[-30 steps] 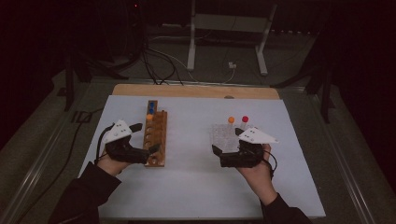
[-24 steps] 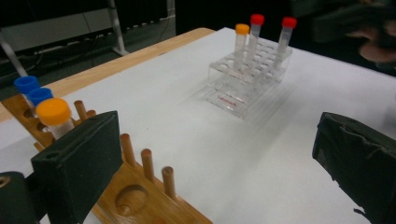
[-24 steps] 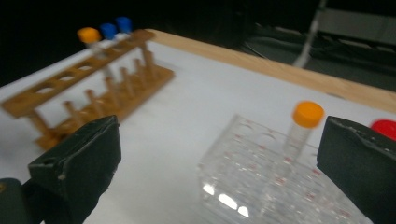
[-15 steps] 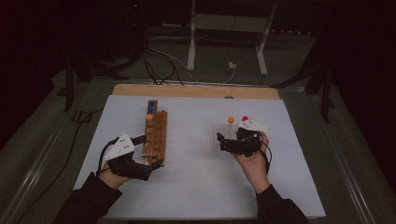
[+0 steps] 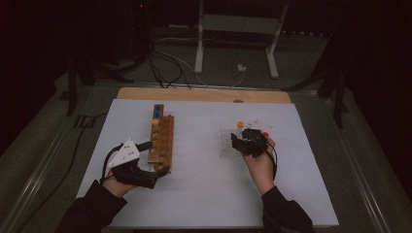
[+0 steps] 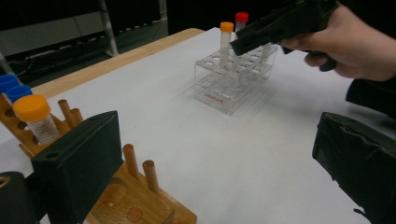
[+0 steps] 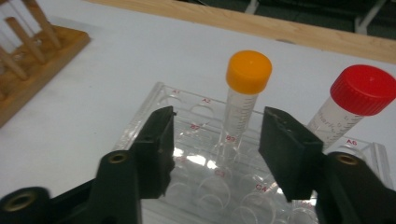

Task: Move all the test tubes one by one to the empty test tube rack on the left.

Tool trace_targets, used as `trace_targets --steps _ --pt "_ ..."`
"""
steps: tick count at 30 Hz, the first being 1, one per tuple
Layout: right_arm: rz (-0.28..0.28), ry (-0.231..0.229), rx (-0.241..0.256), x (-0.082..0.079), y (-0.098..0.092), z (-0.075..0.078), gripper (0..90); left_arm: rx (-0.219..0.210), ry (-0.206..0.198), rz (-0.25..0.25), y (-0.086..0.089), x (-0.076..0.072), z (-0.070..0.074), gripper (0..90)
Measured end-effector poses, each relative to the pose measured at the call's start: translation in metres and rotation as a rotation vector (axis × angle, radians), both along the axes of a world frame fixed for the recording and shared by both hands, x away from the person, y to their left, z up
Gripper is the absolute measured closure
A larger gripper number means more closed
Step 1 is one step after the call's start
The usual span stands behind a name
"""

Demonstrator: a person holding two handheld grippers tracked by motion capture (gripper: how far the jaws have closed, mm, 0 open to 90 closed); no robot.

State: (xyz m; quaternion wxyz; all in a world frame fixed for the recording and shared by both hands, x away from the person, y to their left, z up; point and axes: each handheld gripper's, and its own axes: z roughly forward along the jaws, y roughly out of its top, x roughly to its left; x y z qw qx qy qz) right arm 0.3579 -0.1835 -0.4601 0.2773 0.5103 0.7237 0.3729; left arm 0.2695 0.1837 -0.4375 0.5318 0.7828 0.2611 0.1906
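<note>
the orange-capped tube (image 7: 245, 100) stands upright in the clear plastic rack (image 7: 159, 100), in the upper middle of the right gripper view, and just right of centre in the high view (image 5: 240, 125). beside it, at the right edge of that gripper view, a red-capped tube (image 7: 355, 105) leans in the same rack. the right gripper (image 7: 217, 140) sits low in the frame with its two black jaws spread wide, one on each side of the orange-capped tube's lower body and not touching it; it holds nothing. in the high view this gripper (image 5: 248, 142) lies over the near side of the rack, held by the person's right hand (image 5: 260, 165).

at the lower left of the high view the left gripper (image 5: 145, 167) is at the near end of the wooden rack (image 5: 163, 141). in the left gripper view its jaws stand far apart and empty, one at the lower left just over the wooden rack (image 6: 135, 205), the other at the lower right over the bare white table (image 6: 224, 154). another orange-capped tube (image 6: 35, 119) and two blue-capped ones (image 6: 11, 86) stand in the wooden rack at the left edge.
</note>
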Motion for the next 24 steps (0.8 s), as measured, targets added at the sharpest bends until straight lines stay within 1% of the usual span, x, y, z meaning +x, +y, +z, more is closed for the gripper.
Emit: trace_targets --steps 2,8,10,13,17,20,24 --pt "-0.018 0.000 -0.015 0.003 0.001 -0.001 48.1 -0.002 -0.002 0.001 0.000 0.000 0.000 2.4" --pt "-0.052 0.009 -0.023 0.012 0.003 -0.001 54.7 -0.004 -0.004 -0.001 0.000 -0.001 0.001 2.4" --pt "-0.056 0.020 -0.021 0.014 0.003 -0.002 56.3 -0.003 -0.004 -0.004 0.000 -0.001 0.001 2.4" --pt "-0.062 0.022 -0.033 0.017 0.004 -0.003 57.4 0.001 -0.003 -0.003 0.000 -0.001 0.000 2.4" --pt "-0.077 0.037 -0.016 0.021 0.004 -0.006 60.0 0.003 -0.002 -0.003 -0.001 -0.001 0.000 2.4" --pt "-0.076 0.048 -0.010 0.023 0.005 -0.008 63.1 0.001 -0.001 -0.003 0.000 -0.001 0.000 2.4" --pt "-0.078 0.044 -0.007 0.024 0.005 -0.008 68.3 0.000 0.004 -0.005 0.000 -0.001 0.000 2.4"
